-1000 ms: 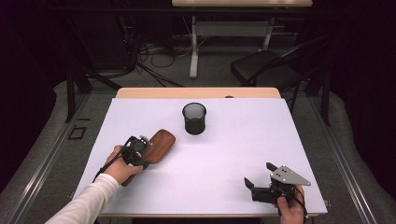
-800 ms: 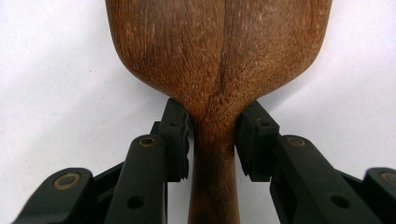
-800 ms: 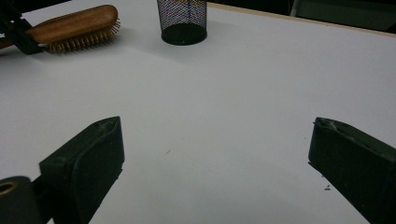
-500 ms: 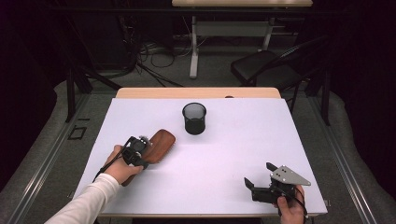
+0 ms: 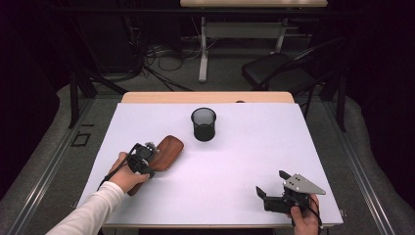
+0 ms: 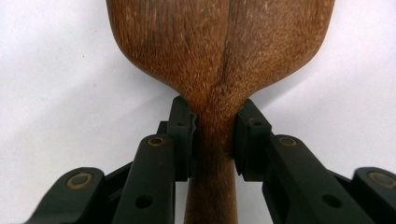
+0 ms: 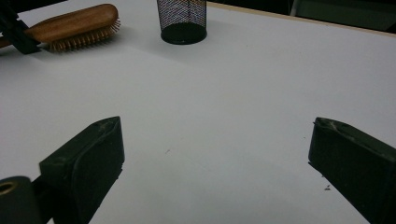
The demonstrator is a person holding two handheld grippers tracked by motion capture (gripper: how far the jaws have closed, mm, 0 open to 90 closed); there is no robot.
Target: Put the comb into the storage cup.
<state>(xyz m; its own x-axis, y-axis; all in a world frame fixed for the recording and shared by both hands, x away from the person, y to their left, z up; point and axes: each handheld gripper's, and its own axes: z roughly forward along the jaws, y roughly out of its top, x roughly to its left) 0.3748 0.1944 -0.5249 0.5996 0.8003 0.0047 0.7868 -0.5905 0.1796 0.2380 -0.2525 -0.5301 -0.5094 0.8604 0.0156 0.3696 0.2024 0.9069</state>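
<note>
Two pads of the left hand-held gripper (image 6: 215, 135) have just been closing and now pinch the wooden hairbrush (image 6: 219, 51) at its neck, ready for lifting, while the right hand-held gripper (image 7: 215, 158) stands wide.

Lab-type recording room: white table (image 5: 244, 156), dark curtained surround, cable tangle (image 5: 161, 54) on grey floor top centre, folding chair (image 5: 274, 71) upper right.

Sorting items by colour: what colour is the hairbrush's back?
Reddish-brown wood grain on the hairbrush, clearest in the left gripper view.
</note>
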